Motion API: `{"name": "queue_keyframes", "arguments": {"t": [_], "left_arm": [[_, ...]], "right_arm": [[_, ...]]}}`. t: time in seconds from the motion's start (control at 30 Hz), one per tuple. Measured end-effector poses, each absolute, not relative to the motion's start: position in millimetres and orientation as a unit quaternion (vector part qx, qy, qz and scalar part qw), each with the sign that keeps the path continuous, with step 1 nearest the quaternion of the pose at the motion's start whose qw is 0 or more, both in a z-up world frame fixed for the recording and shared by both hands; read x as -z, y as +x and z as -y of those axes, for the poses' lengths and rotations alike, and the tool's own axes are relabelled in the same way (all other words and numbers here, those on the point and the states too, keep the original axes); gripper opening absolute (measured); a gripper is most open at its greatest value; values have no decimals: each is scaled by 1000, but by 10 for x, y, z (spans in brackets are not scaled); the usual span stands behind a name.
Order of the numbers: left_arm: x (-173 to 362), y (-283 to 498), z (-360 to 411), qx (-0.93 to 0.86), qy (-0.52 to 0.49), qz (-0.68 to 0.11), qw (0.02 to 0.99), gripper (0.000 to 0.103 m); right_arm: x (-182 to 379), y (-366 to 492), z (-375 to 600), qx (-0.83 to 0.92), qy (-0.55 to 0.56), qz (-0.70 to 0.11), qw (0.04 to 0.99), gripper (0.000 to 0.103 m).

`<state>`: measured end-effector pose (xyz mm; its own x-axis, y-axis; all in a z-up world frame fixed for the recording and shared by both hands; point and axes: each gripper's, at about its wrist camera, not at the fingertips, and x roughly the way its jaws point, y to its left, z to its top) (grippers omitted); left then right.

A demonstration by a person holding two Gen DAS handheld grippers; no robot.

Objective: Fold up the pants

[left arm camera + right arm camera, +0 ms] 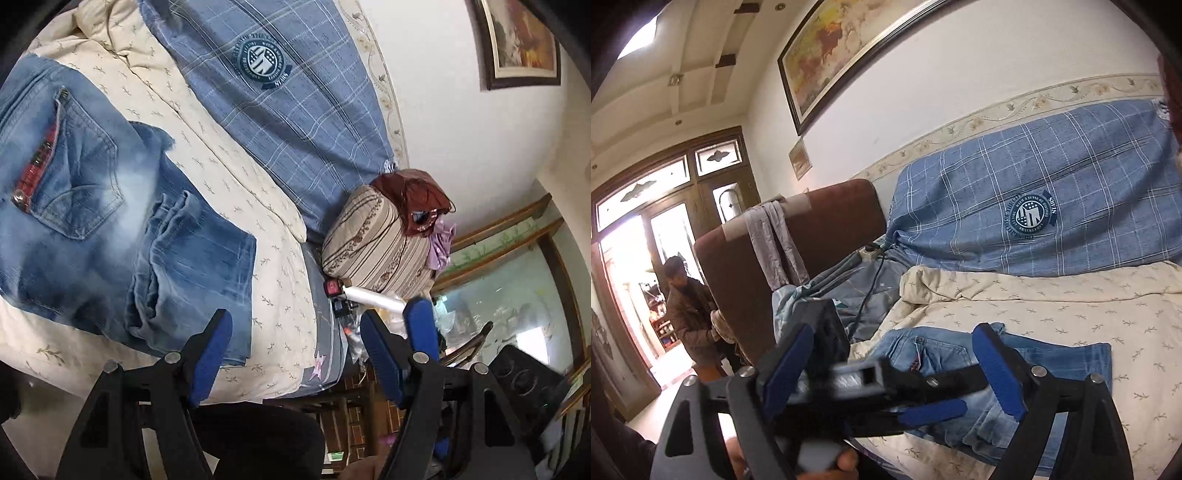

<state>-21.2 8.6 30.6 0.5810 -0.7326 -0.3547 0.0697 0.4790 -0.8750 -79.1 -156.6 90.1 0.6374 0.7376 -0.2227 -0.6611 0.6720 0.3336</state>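
Observation:
Faded blue jeans (103, 229) lie folded on a cream patterned bedspread (236, 177), back pocket and red trim facing up. My left gripper (295, 350) is open and empty, held above the bed's edge to the right of the jeans. In the right wrist view the jeans (1045, 358) lie just beyond my right gripper (894, 365), which is open and empty. The left gripper's black body and blue pads (934, 410) cross in front of the right one, partly hiding the jeans.
A blue checked cushion (295, 96) leans on the wall behind the bed. A striped pillow (380, 243) with clothes on it sits at one end. A brown headboard (798, 251) and a doorway with a person (690, 310) are at the other end.

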Motion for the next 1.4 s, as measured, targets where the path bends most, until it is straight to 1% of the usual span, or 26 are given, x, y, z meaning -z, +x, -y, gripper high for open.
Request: {"name": "queue_keyframes", "arguments": {"t": [0.1,0.27,0.33,0.43,0.6,0.73,0.83,0.9,0.97,1.1,1.2,1.4], "left_arm": [[-331,-196,-226,253,-458,-374,766,73],[-462,-193,-558,229,-492,-344,767,75],[-567,-229,-680,212,-503,-324,773,77],[-786,-272,-794,180,-491,-290,802,78],[-1141,-194,-835,154,-457,-270,833,79],[-1238,-70,-756,140,-429,-290,844,79],[-1078,-80,-707,140,-442,-316,828,79],[-949,-113,-661,145,-450,-328,818,79],[-872,-142,-662,144,-453,-334,814,79],[-808,-161,-722,131,-464,-331,811,79],[-807,-164,-693,139,-462,-332,810,79],[-898,-279,-533,175,-466,-316,808,79]], "right_arm": [[-888,-809,1587,-392,111,-169,897,95],[-856,-822,1612,-392,100,-172,898,100],[-837,-815,1640,-382,101,-170,903,103],[-790,-795,1638,-370,92,-172,908,103],[-739,-753,1630,-359,78,-178,913,103],[-773,-776,1641,-363,77,-174,912,103],[-872,-794,1761,-362,112,-154,912,103],[-863,-732,1810,-356,137,-161,910,103],[-826,-704,1793,-354,127,-175,910,103],[-846,-856,1760,-351,85,-146,921,103],[-896,-1019,1711,-360,60,-104,925,103],[-949,-1183,1844,-382,73,-31,921,103]]}}
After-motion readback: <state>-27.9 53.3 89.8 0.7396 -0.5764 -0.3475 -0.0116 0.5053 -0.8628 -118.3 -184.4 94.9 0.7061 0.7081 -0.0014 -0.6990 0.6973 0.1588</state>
